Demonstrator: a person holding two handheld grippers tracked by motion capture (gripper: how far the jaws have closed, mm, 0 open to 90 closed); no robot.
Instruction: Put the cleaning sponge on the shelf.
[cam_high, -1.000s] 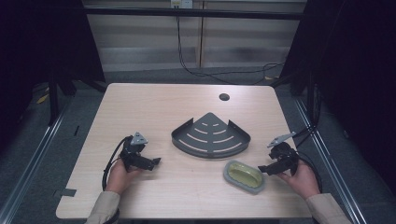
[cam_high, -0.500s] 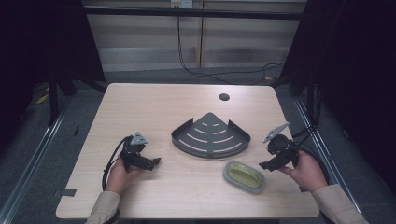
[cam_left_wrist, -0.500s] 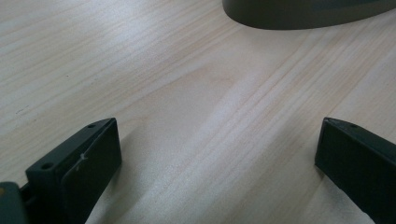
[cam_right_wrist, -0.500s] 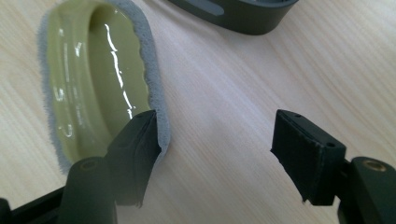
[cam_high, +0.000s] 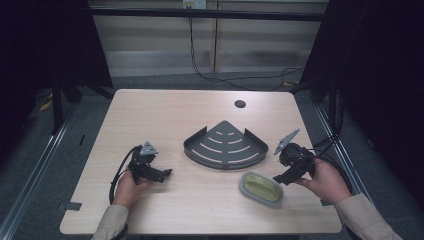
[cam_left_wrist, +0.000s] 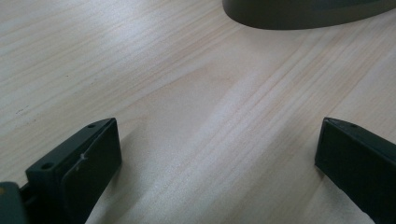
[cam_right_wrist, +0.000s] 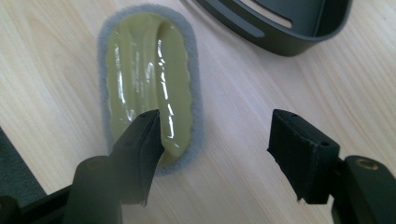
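An oval pad with a glossy yellow-green top and a grey felt rim lies on the wooden table, near its front right. A dark grey fan-shaped slotted tray sits behind it at mid-table. My right gripper hangs raised just right of the pad. In the right gripper view its jaws have just been closing but stand apart, with nothing between them, above the pad and bare wood. My left gripper rests open on the table at the left, its jaws wide over bare wood.
A round cable hole sits near the table's far edge. The tray's curved wall lies ahead of the left jaws, and its rim lies beyond the right jaws. Black cables trail from both grippers. Dark frame posts flank the table.
The right hand has lifted its gripper up off the table beside the pad, and its jaws have narrowed. The left gripper has stayed put.
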